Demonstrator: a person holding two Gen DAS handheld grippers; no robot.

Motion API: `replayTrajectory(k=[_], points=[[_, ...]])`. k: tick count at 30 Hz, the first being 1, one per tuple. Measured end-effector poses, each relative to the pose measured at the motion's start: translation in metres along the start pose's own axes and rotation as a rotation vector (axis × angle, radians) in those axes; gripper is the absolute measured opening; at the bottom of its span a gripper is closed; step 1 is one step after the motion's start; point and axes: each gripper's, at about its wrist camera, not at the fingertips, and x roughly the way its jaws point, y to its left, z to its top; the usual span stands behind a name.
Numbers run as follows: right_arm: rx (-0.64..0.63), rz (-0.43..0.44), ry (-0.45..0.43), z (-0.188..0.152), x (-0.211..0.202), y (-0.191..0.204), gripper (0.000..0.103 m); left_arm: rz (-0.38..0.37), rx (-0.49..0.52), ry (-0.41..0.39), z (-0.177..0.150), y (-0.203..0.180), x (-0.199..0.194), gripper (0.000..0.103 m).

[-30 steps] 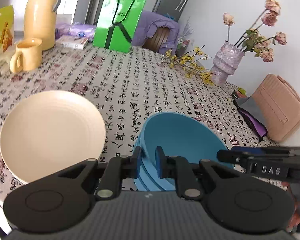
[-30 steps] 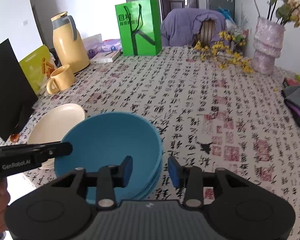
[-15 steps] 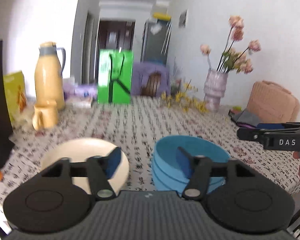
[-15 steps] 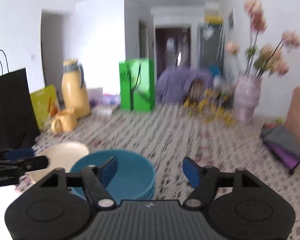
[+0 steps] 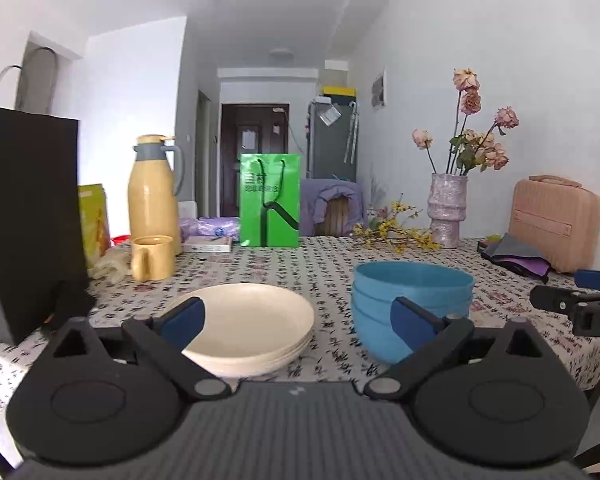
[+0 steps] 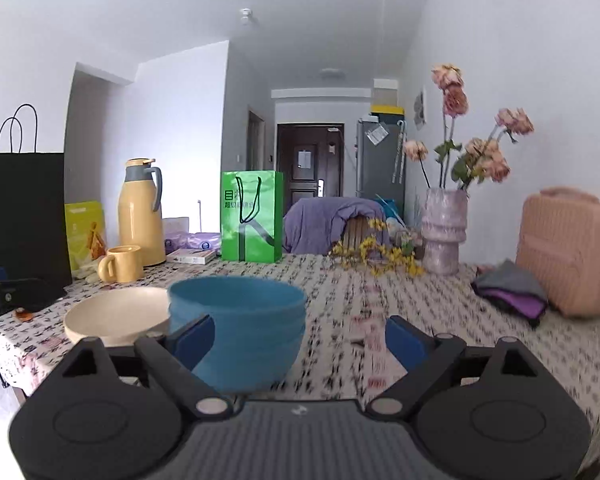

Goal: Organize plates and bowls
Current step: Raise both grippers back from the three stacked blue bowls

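We hold the left gripper (image 5: 296, 316) and right gripper (image 6: 300, 338), jaws released, before stacked round blue bowls (image 5: 412, 304) and cream plates (image 5: 252, 320). A yellow mug (image 5: 152, 258) and green paper bag (image 5: 270, 200) stand behind on the script-printed desk (image 5: 324, 264).

Black paper bag (image 5: 24, 216) cut off at left edge, tablecloth (image 6: 380, 320) print motion-blurred in right view

I see a stack of cream plates (image 5: 256, 320) sitting flat on the tabletop (image 5: 324, 268). Just beside it, blue bowls (image 5: 412, 300) sit stacked, open side up.
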Motion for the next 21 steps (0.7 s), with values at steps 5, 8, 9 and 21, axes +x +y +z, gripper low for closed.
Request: replayTrajectory(k=[5,8,9,21], points=[[0.022,0.011,-0.015,-0.021,-0.016,0.011,0.092,0.05,-0.009,0.031,-0.021,0.009,-0.017,0.102],[0.033,0.03,-0.009,-0.028,-0.022,0.016,0.094,0.044,-0.026,0.035,-0.026,0.015,-0.02,0.103],[0.027,0.04,-0.002,-0.03,-0.023,0.018,0.094,0.047,-0.028,0.04,-0.026,0.016,-0.019,0.103],[0.064,0.04,0.03,-0.038,-0.018,0.015,0.094,0.052,-0.021,0.066,-0.03,0.016,-0.014,0.103]])
